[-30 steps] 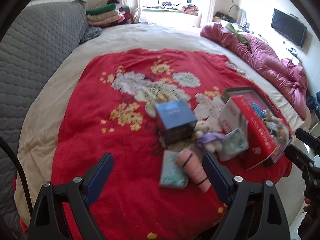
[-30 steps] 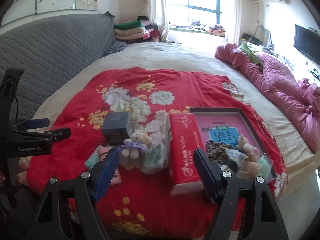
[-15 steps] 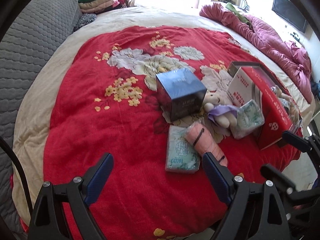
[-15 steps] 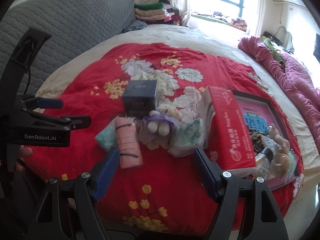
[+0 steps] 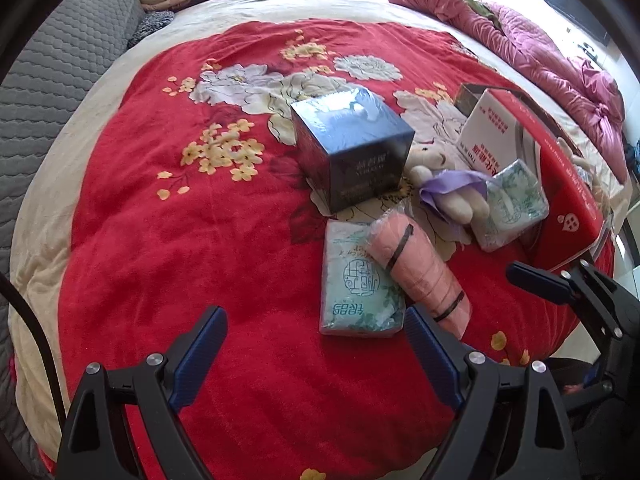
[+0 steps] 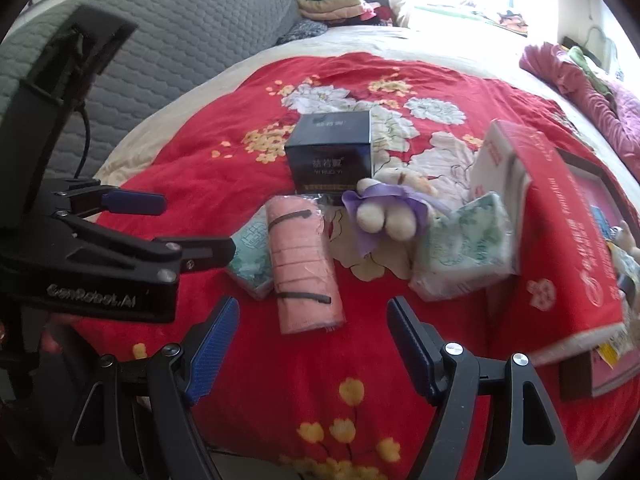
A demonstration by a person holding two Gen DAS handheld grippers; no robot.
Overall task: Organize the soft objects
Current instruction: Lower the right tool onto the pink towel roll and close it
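On the bed, a red flowered blanket (image 5: 168, 248) carries a loose cluster of things to be sorted. In the left wrist view the pink rolled towel (image 5: 420, 268) lies at centre right, its lower end just above the right finger of the left claw (image 5: 312, 344), and it rests partly on a flat green tissue pack (image 5: 352, 284). A dark blue box (image 5: 352, 144) stands above them, with a small plush toy (image 5: 448, 184) in a purple cloth beside it and a second tissue pack (image 5: 512, 204) leaning against a red carton (image 5: 560, 192) at the right edge. The carton looks propped over the rim of a shallow tray holding a few things already, likely the collecting spot.

The left claw stands wide apart and empty above bare blanket, lower centre of its frame. The right claw (image 6: 312, 344) is likewise spread with nothing between its fingers; the towel (image 6: 304, 264) sits just above its gap, centre of that view, so it seems lined up as the first pick. The plush toy (image 6: 384, 212) and tissue pack (image 6: 464, 256) lie to the right of it. Both claws being spread probably suits soft, bulky items that squash when pinched.
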